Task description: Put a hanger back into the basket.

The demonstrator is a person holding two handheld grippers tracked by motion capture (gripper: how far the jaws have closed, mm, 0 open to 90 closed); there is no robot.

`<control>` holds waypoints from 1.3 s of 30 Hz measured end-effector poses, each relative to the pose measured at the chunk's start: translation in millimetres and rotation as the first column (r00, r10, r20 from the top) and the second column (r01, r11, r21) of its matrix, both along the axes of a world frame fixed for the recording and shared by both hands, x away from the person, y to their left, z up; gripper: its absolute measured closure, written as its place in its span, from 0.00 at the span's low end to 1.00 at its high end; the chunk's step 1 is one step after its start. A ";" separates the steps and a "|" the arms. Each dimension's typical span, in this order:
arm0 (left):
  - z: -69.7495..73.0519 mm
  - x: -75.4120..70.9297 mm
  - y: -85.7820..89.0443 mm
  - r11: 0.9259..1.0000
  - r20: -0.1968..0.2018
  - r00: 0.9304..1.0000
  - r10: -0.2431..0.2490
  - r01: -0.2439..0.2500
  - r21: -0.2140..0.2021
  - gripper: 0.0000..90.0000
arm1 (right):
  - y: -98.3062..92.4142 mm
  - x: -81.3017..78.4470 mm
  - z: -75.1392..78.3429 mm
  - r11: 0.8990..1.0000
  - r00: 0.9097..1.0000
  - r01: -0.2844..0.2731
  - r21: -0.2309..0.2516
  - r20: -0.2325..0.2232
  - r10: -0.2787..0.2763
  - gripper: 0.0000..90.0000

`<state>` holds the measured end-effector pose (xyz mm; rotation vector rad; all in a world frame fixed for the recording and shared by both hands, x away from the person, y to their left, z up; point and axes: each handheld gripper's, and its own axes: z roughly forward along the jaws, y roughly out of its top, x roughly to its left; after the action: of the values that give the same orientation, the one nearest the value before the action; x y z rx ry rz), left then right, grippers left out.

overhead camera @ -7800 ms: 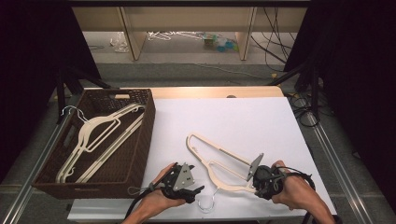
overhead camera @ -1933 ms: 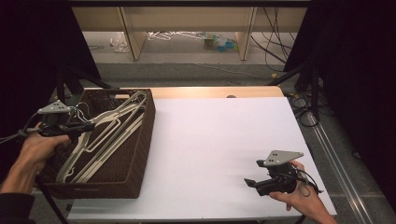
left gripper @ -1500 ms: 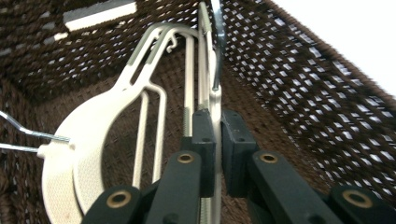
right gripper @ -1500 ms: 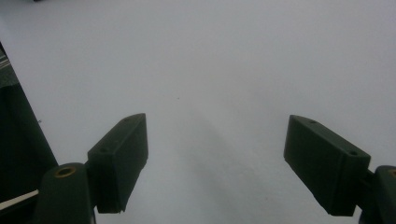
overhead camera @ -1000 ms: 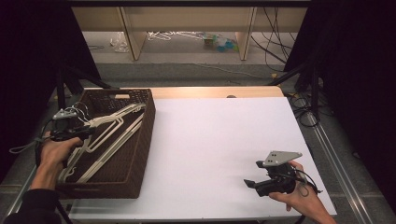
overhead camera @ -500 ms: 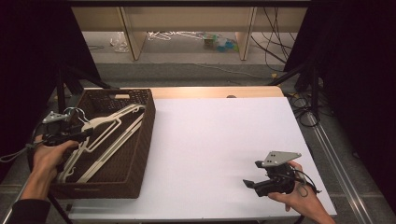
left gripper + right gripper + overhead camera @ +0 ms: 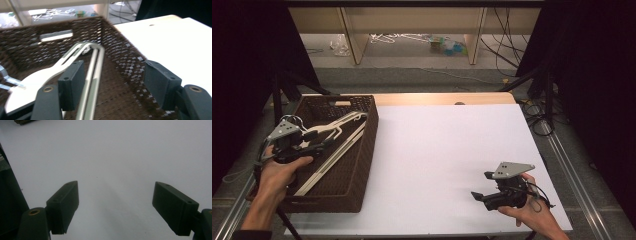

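Observation:
Cream plastic hangers (image 7: 337, 132) lie in a dark brown wicker basket (image 7: 371, 131) at the table's left. My left gripper (image 7: 326, 145) hovers over the basket's near-left part, pointing at the hangers. In the left gripper view its jaws (image 7: 115, 77) have just been opening and stand wide. One hanger (image 7: 93, 62) lies below and between them, beside the left pad, with no pad pressing on it. My right gripper (image 7: 477, 196) rests low over the white table near its front right. Its jaws (image 7: 116, 205) are open, with bare white surface between them.
The white table top (image 7: 452, 145) stretches between basket and right hand. The basket's woven wall (image 7: 120, 42) rises just ahead of the left jaws. Shelving and cables on the floor lie beyond the table's far edge; dark stands flank both sides.
The left hand has drawn back a little toward the near side of the basket and lifted, leaving the hanger lying inside. The right hand has stayed in place.

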<state>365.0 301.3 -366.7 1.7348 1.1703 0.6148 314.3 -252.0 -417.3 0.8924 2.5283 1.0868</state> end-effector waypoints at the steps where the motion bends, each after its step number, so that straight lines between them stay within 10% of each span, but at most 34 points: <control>1: 0.5 -1.1 -4.0 1.000 0.003 1.000 -0.009 0.009 -0.005 0.36 | -0.1 0.4 -0.3 1.000 1.000 -0.002 -0.001 0.007 0.002 0.24; 15: 3.9 -18.1 -55.6 0.991 0.068 0.989 -0.131 0.131 0.002 0.29 | 2.4 -0.6 -1.4 0.999 1.000 0.009 0.030 0.026 -0.010 0.23; 39: -19.2 -47.8 -150.0 0.943 0.067 0.940 -0.333 0.331 0.041 0.19 | 0.4 -2.3 -5.7 0.996 0.998 0.022 0.090 0.052 -0.026 0.22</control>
<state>317.1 151.3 -385.9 1.8651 0.7948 0.4849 312.0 -251.6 -423.0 0.9014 2.4370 1.2078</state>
